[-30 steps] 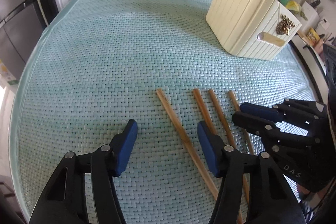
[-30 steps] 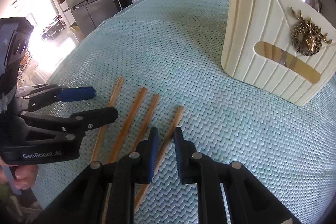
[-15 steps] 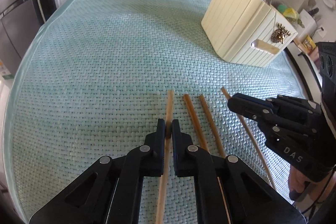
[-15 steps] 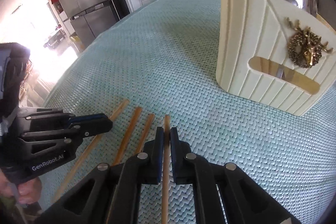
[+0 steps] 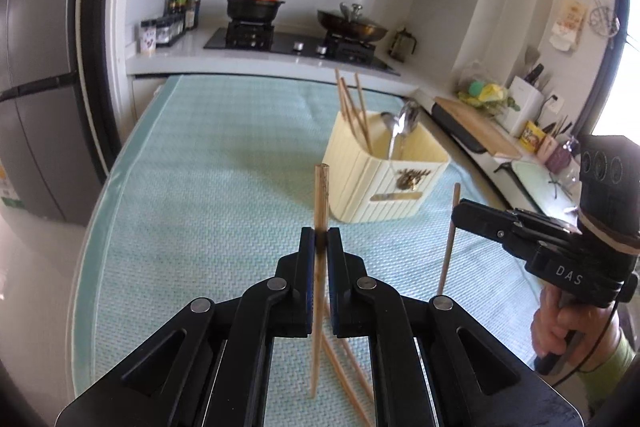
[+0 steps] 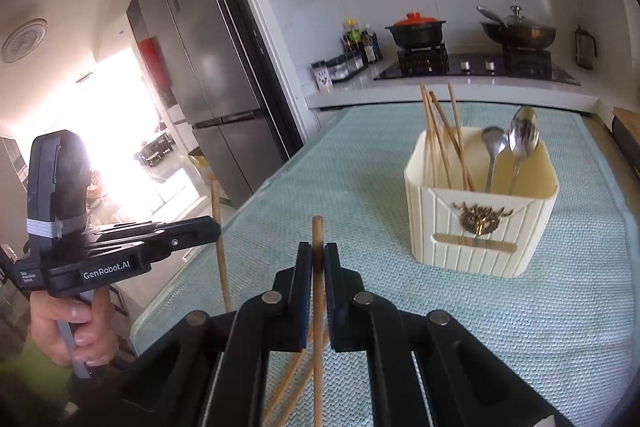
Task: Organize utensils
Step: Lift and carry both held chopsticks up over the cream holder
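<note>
The chopstick in the left gripper stood near-upright at the centre of the left wrist view, clear of the worktop, the pads pressed together on its shaft a little below the top end, so most of its length hung beneath the jaws. The second chopstick was pinched the same way by the right gripper at the centre of the right wrist view. Each looked like a thin, stiff, light wooden stick; held that close to one end, I judged it likely to swing or pivot between the pads, and a hold nearer the middle would steady it. Two more chopsticks on the mat lay low in the left frame, partly hidden behind the gripper. Beyond them, right of centre, the cream utensil holder stood on the woven green mat, already carrying several chopsticks in its left compartment and two spoons in its right. Judging by that sorting, the held sticks belonged with the other chopsticks, and the narrow opening would call for a tip-down entry. Farther back were the stove and a red-lidded pot.
</note>
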Demonstrator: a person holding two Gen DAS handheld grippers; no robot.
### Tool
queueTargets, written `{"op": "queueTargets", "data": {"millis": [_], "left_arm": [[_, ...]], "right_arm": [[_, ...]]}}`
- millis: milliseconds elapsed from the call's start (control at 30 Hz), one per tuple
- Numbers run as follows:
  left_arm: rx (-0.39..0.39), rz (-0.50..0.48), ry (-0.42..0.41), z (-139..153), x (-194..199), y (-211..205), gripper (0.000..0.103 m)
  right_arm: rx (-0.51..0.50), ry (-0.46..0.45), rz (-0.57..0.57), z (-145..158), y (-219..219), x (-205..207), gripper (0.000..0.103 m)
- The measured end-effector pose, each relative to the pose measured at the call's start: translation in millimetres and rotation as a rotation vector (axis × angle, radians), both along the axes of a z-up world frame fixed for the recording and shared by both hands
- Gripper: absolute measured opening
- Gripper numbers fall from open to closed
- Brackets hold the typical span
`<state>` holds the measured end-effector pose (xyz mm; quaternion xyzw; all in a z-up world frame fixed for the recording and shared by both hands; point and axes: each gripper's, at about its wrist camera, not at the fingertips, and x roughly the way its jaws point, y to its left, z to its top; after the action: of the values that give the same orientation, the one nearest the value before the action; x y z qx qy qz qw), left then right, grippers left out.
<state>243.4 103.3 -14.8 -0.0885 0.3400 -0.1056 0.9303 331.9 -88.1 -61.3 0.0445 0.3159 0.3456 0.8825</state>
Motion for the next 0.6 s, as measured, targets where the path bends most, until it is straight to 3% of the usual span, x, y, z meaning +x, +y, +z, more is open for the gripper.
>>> {"op": "queueTargets", "data": {"millis": [333, 600], "left_arm": [[-0.018, -0.024, -0.114, 29.7, -17.8, -9.1, 0.0], [-0.011, -0.024, -0.096, 25.0, -19.0, -9.0, 0.0]], "right_arm": [[0.02, -0.167, -0.038, 43.8, -30.6, -51.5, 0.006], [0.023, -0.196, -0.048, 56.6, -39.0, -62.8, 0.006]]}}
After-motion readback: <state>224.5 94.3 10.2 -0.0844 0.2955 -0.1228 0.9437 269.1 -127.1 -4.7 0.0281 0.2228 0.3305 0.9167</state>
